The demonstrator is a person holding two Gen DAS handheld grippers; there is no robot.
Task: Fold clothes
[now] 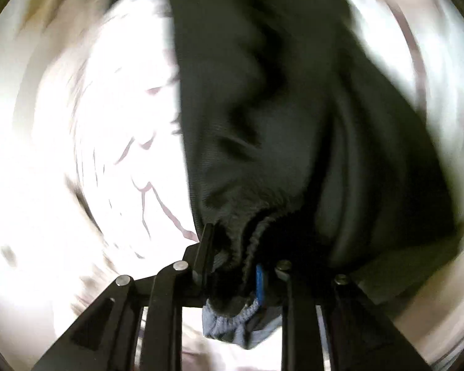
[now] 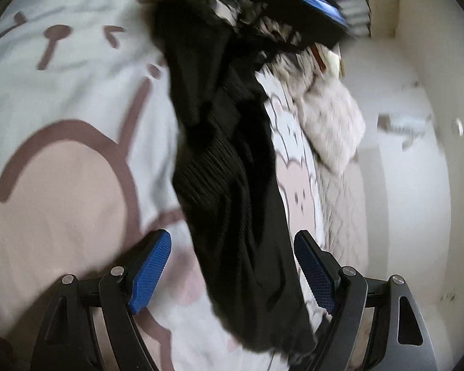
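- While the black garment (image 1: 263, 108) is hung up off the bear-print bedcover (image 2: 62, 123), one bunched edge of it is pinched in the left gripper (image 1: 235, 266), whose fingers are drawn nearly together on the cloth, so that the rest of the fabric drapes away ahead of them.
- A gathered grey-blue hem (image 1: 232, 324) is seen just beneath those fingers, apparently an elastic edge of the same piece, although this cannot be told for certain through the blur.
- In the right wrist view, the right gripper (image 2: 232, 266) is held wide open, with nothing pressed by its blue pads (image 2: 153, 269).
- The garment is passed down between the two right fingers, closer to the right-hand one; whether that pad is brushed cannot be told.
- This placing is judged to be a set-up for a second grip, so that the cloth may be stretched between both grippers and laid flat for folding.
- Beyond the right fingers a pale fluffy item (image 2: 334, 123) is heaped beside the garment.
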